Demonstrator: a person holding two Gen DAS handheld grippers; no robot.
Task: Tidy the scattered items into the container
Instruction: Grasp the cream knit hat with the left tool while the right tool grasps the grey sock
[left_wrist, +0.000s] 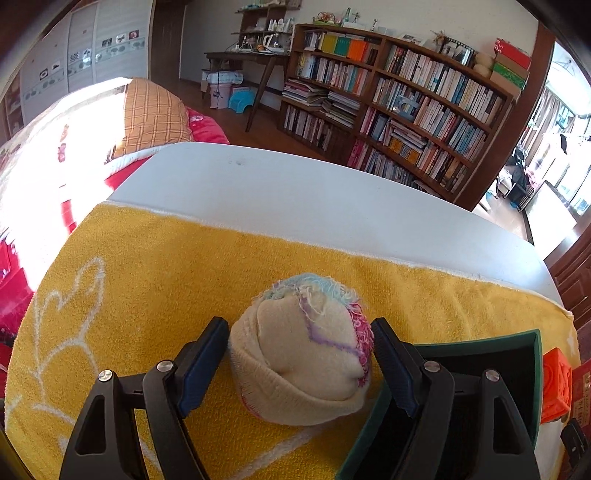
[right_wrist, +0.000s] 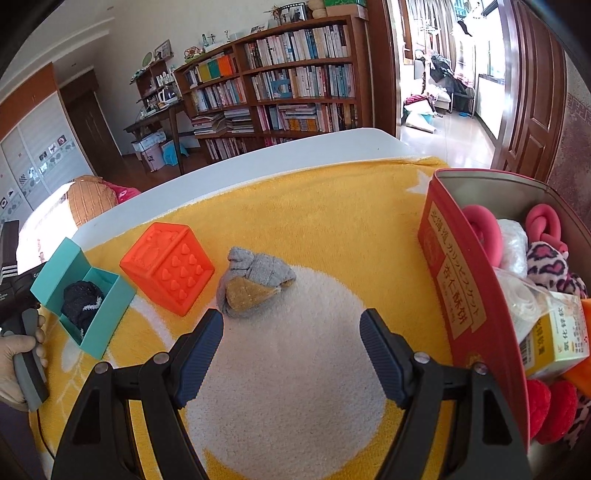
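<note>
A cream rolled sock with pastel fringe lies on the yellow towel. My left gripper straddles it, open, both pads close beside the sock with a thin gap on each side. In the right wrist view a grey and mustard sock bundle and an orange embossed cube lie on the towel. My right gripper hangs open over the towel's white patch, just short of the bundle, nothing between its fingers. The red tin at the right holds several pink, white and boxed items.
An open teal box with a dark knitted item inside stands left of the cube; the same teal box sits behind my left gripper's right finger. A gloved hand holds the left gripper's handle. The white table extends beyond the towel.
</note>
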